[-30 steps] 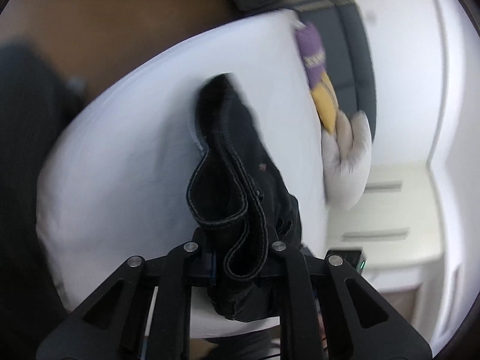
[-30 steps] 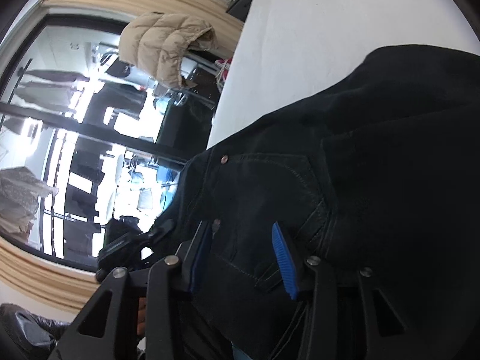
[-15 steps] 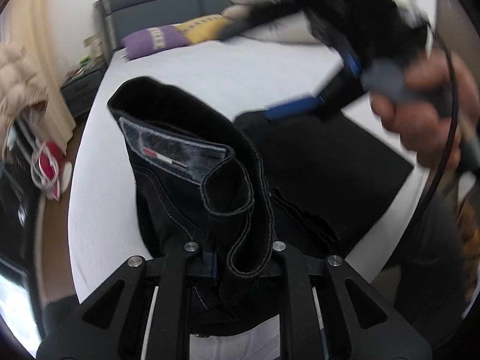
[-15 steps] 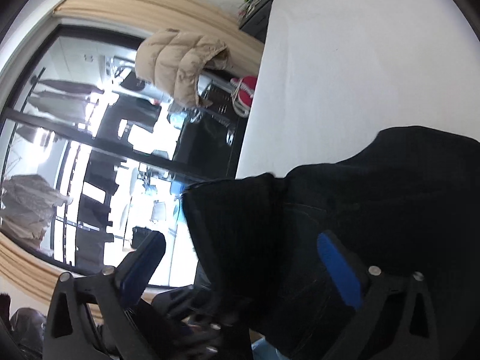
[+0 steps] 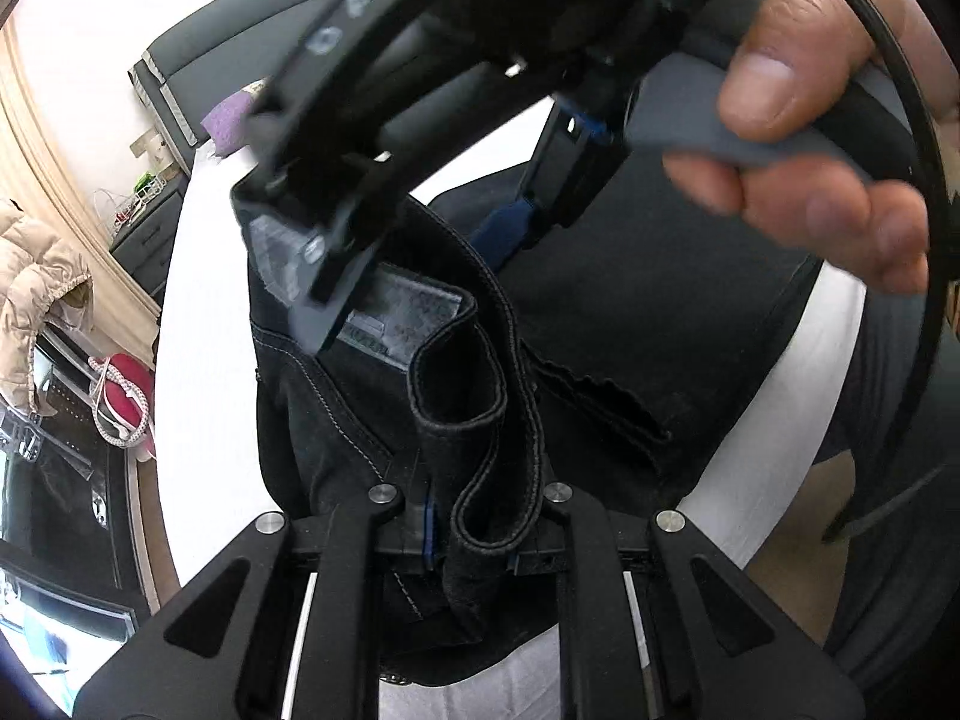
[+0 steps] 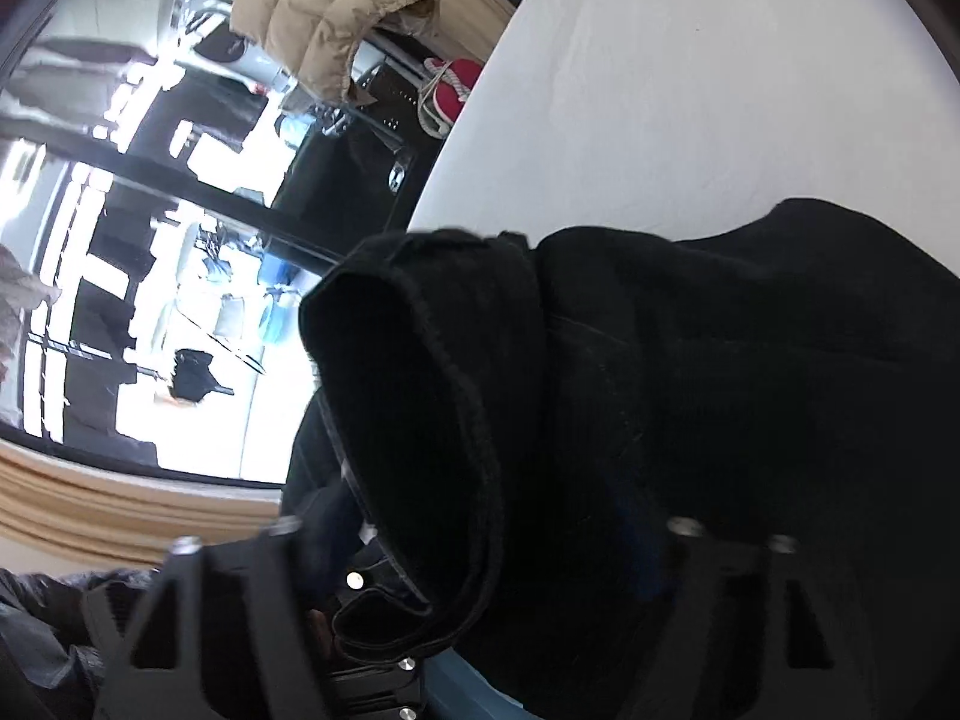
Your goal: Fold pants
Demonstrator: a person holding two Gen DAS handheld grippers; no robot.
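Note:
Black pants lie partly spread on the white bed. Their waistband end is lifted and bunched. My left gripper is shut on a fold of that waistband. From above, my right gripper, held by a hand, reaches over the same waistband with one finger on each side of it. In the right wrist view the right gripper is blurred; its jaws are closing around the raised waistband of the pants, and the pads are not seen pressing on it.
A dark headboard and a purple pillow are at the bed's far end. Beside the bed hang a beige puffer jacket and a red bag, in front of a large window.
The left gripper rolled and swung round with the waistband still in it. The right gripper let go of the pocket area, opened wide, moved over the lifted waistband, and its fingers have come closer together.

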